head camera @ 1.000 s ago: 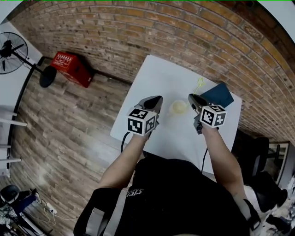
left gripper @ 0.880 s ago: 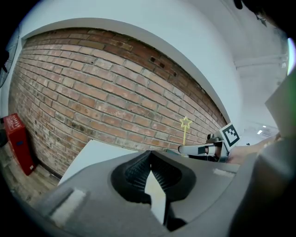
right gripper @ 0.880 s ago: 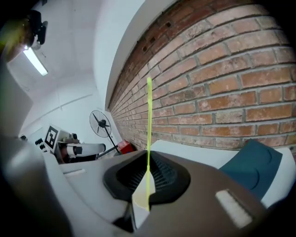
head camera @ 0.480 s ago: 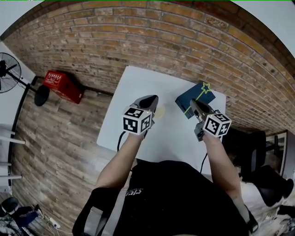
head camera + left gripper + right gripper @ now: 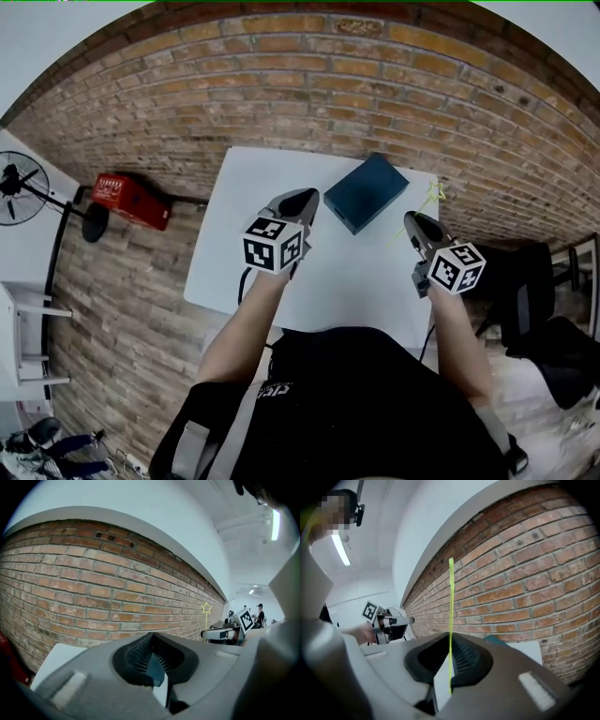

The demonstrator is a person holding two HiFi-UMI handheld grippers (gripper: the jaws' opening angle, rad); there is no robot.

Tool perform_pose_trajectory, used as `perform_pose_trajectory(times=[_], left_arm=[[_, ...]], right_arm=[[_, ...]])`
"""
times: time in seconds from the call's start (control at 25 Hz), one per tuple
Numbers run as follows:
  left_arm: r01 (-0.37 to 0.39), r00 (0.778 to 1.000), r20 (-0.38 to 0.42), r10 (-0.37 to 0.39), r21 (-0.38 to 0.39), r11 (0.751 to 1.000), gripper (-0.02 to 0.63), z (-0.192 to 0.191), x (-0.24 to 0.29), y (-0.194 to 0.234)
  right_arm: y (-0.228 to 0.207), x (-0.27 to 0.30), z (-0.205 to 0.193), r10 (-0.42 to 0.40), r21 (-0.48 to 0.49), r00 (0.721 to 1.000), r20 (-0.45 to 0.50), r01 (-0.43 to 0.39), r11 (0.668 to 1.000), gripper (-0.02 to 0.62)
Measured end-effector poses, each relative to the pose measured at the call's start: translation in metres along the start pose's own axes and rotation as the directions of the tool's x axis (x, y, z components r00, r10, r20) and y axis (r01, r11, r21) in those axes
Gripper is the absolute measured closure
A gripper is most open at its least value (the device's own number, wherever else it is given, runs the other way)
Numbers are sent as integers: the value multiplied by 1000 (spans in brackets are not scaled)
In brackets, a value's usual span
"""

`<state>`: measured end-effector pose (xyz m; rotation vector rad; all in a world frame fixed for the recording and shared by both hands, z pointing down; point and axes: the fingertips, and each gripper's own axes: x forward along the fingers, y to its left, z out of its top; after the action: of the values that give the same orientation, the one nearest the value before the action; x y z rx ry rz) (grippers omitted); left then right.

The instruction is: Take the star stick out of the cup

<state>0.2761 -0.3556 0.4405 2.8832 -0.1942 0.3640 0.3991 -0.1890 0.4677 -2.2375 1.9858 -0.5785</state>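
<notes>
Right gripper (image 5: pixel 414 220), ribbed fingers (image 5: pixel 467 660), pinching thin yellow star stick (image 5: pixel 450 603).

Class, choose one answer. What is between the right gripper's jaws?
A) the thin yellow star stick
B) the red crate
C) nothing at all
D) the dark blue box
A: the right gripper has its jaws closed on the thin yellow star stick, which stands up from between them, while the dark blue box lies on the white table.

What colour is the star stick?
Bright yellow-green. The star stick shows best in the right gripper view, standing up between the fingers.
</notes>
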Motion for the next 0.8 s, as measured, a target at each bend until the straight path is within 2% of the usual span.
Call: perform_pose_trajectory(times=[0.16, 0.32, 0.56, 0.8], left_arm=[[20, 999, -29, -18, 79, 997, 600, -2, 14, -30], [49, 998, -32, -46, 119, 992, 600, 0, 19, -49], [19, 1000, 4, -19, 119, 993, 600, 18, 15, -31], [20, 1000, 14, -22, 126, 992, 600, 27, 15, -26]], right_arm=[[-9, -35, -5, -4, -61, 1000, 24, 5, 998, 580], [-9, -61, -3, -2, -112, 999, 50, 7, 994, 581], [-6, -71, 30, -4, -78, 991, 131, 15, 997, 581], [4, -67, 48, 2, -127, 988, 152, 18, 992, 583]])
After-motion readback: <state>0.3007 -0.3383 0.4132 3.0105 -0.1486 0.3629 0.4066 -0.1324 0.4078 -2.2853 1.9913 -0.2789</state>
